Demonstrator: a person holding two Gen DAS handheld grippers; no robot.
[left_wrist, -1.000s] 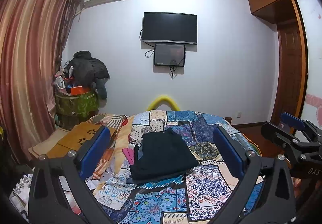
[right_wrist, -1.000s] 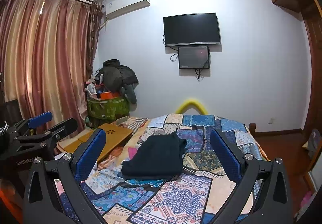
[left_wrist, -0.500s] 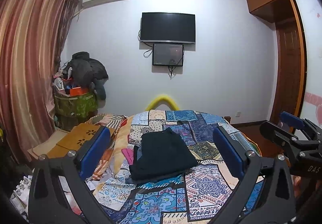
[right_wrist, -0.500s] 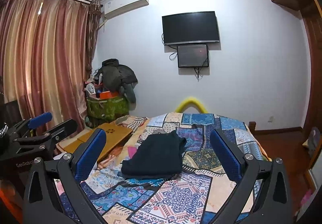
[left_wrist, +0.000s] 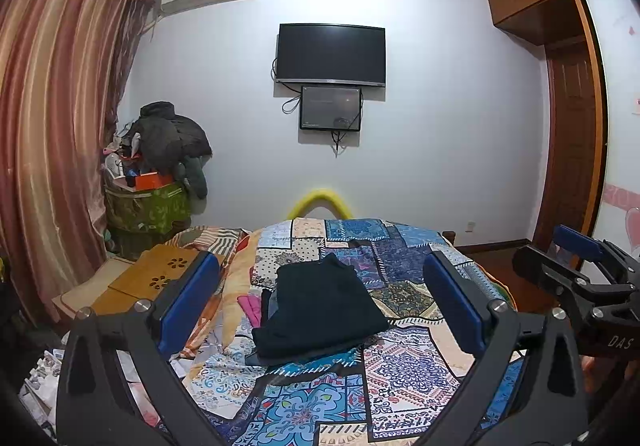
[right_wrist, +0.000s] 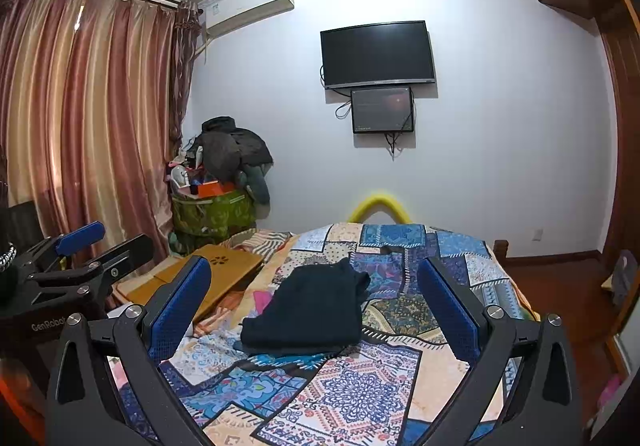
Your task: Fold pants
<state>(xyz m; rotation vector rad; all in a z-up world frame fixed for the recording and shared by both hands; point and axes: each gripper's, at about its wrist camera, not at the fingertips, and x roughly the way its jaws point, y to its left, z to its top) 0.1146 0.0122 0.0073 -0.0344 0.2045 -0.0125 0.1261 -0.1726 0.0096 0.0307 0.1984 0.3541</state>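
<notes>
Up front in the left wrist view, folded dark pants lie mid-bed on the patchwork bedspread, pink cloth just beside them and a wooden lap desk further left. The left gripper hangs spread wide, empty, well above the bed.

Similarly, the right wrist view shows the pants unobstructed; the right gripper gapes empty, with bare bedspread below.
</notes>
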